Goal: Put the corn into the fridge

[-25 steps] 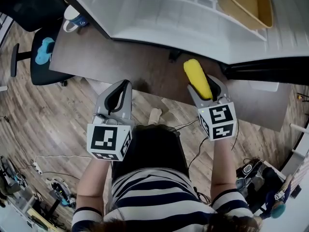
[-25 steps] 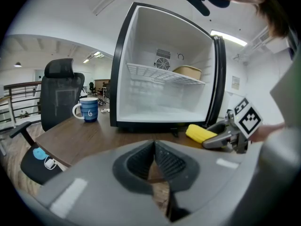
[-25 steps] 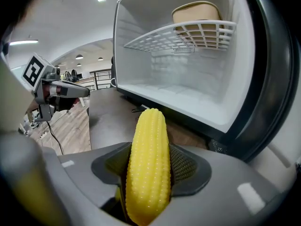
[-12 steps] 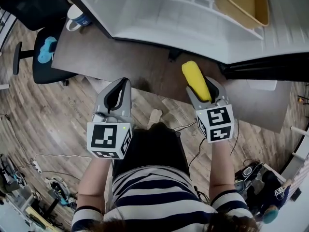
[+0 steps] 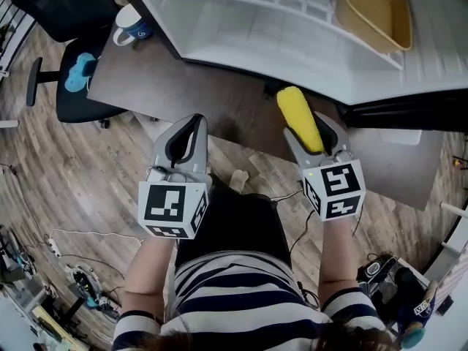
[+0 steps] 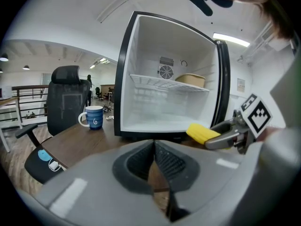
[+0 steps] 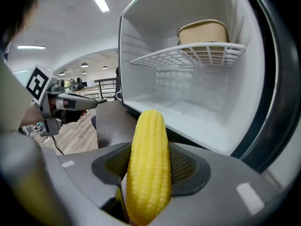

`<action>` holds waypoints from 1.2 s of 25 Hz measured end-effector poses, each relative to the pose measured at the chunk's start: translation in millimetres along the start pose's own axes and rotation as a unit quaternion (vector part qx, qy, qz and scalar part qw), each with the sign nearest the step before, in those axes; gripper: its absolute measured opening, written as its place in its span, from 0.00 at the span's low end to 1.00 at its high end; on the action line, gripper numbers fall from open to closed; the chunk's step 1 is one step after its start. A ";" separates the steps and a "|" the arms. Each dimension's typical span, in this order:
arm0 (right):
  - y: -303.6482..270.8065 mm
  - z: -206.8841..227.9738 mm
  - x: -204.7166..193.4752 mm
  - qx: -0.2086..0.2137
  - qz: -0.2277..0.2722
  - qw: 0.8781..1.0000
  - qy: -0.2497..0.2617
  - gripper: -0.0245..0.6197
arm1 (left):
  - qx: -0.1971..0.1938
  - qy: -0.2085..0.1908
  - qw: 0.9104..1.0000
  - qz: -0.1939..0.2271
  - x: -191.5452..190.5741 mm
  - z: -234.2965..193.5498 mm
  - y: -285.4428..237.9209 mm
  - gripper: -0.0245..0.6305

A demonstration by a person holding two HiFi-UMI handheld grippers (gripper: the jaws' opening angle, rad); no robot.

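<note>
**Open fridge** (image 5: 248, 46), its open front facing the person, stands on the bench (image 5: 168, 86); all places are given from the fridge.

**Wire shelf** (image 7: 188, 55) spans the upper part of the fridge and carries a tan container (image 7: 202, 32) towards the back. The fridge floor beneath the shelf is bare.

**Right tool** (image 5: 314, 126), before the right half of the opening, pinches the corn (image 7: 148, 168) lengthwise. The cob's tip projects past the jaws toward the fridge, just short of its sill.

**Left tool** (image 5: 189, 123), before the left half and farther back from the sill, has its jaws pressed together on nothing.

**Blue mug** (image 5: 134, 26) stands on the bench, left of the fridge.

**Step in hand**, as judged: carrying the cob in. It is best entered tip first, low under the shelf's front edge. It should lie flat on the floor before the jaws part, since a round cob is likely to roll.
</note>
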State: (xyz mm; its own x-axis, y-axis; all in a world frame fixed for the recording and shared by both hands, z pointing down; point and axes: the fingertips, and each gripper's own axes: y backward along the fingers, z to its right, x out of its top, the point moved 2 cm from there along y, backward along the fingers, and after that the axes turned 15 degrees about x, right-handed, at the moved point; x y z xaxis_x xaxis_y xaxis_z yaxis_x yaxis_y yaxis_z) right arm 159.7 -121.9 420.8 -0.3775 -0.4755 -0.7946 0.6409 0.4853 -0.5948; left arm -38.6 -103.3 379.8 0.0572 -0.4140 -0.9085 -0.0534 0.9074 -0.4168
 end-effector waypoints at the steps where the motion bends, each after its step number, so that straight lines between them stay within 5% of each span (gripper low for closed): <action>1: -2.7 0.2 6.4 0.001 0.004 1.000 0.003 0.42 | 0.000 0.001 1.000 0.002 2.3 -2.3 -1.8 0.04; 17: -56.0 18.0 104.0 -0.017 0.050 0.998 0.044 0.42 | -0.012 -0.002 0.999 0.051 42.0 -24.5 -53.7 0.04; 30: -123.1 44.2 150.7 -0.035 0.029 0.992 0.114 0.42 | -0.046 0.005 0.998 0.050 52.9 -18.9 -77.6 0.04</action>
State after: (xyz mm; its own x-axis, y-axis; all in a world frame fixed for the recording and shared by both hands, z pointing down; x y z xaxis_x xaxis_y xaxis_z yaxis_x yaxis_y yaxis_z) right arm 53.4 -285.8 379.7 -0.4879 -0.2710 -0.8298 0.6208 0.5606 -0.5480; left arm -50.3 -196.9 363.5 0.0371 -0.3227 -0.9458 -0.1497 0.9339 -0.3246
